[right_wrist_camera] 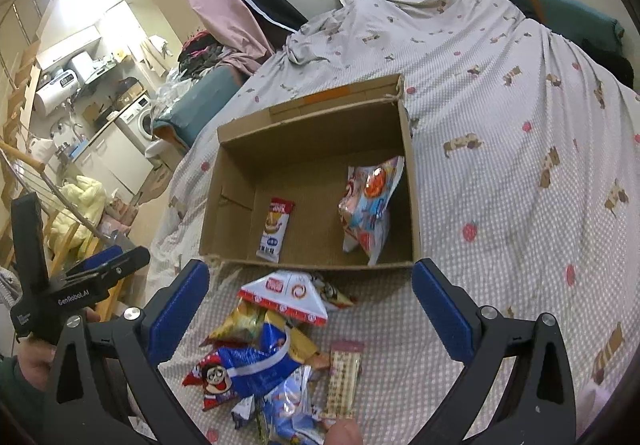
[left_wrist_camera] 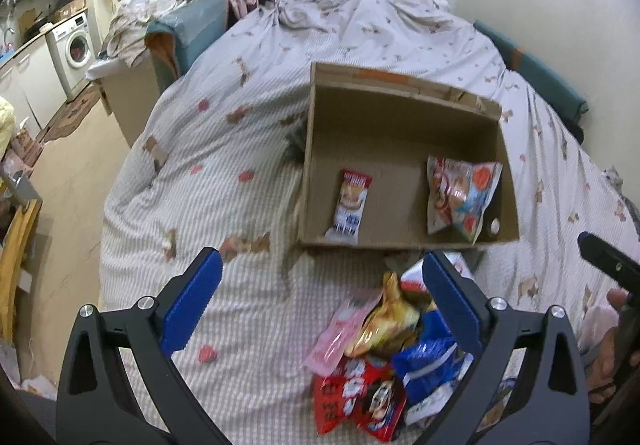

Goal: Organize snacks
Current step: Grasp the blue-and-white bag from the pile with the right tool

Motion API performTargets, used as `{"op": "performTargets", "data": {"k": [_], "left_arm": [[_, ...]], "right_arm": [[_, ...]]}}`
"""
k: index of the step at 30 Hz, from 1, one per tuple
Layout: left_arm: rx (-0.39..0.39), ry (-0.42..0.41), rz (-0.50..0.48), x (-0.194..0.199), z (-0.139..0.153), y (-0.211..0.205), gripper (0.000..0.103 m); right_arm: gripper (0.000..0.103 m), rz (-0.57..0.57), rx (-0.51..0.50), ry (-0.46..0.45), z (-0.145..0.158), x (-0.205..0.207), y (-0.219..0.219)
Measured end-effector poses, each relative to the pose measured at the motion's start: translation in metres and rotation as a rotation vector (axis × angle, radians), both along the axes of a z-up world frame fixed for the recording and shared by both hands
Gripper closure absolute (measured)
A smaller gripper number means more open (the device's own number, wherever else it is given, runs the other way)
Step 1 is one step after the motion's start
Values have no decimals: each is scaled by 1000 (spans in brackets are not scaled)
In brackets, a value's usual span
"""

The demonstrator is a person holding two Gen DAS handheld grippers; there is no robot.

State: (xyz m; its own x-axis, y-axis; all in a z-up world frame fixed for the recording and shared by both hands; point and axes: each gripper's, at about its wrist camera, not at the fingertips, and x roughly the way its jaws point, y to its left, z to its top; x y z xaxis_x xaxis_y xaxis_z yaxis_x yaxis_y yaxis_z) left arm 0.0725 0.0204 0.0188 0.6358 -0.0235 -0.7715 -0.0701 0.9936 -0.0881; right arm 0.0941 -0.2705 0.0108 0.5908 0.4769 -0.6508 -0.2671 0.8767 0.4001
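Observation:
An open cardboard box [left_wrist_camera: 400,125] [right_wrist_camera: 308,149] lies on the bed. Inside it are a small white-and-red snack bar [left_wrist_camera: 350,207] [right_wrist_camera: 276,229] and a colourful puffed bag [left_wrist_camera: 460,195] [right_wrist_camera: 370,201]. A pile of snack packets [left_wrist_camera: 384,357] [right_wrist_camera: 272,349] lies on the bedspread in front of the box: a gold bag, a pink packet, blue bags, a red cartoon bag, a white-and-red carton [right_wrist_camera: 284,295]. My left gripper [left_wrist_camera: 322,309] is open and empty above the pile's left side. My right gripper [right_wrist_camera: 310,315] is open and empty over the pile.
The bed has a checked spread [left_wrist_camera: 224,181] with small prints. A teal chair with clothes [left_wrist_camera: 192,25] stands left of the bed. A washing machine [left_wrist_camera: 74,49] and cupboards are far left. The left gripper also shows in the right wrist view [right_wrist_camera: 96,273].

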Motion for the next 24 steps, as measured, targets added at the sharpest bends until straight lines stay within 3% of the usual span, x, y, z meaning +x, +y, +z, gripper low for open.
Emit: {"op": "performTargets", "data": {"k": [8,15,20,24], "left_arm": [[21,108,1,-12,-28,0,4],[2,127,28,-7,-39,5,4],[-45,173,52,0,-47,13,4],[-69,196,72,2,-52,19,4]], "right_arm": [[0,10,-75,81,-22,1,7],[0,-26,67,299,-60,20,-10],[0,95,100,485,-93,23,7],[7,260,-12,558,-109,8,36]]}}
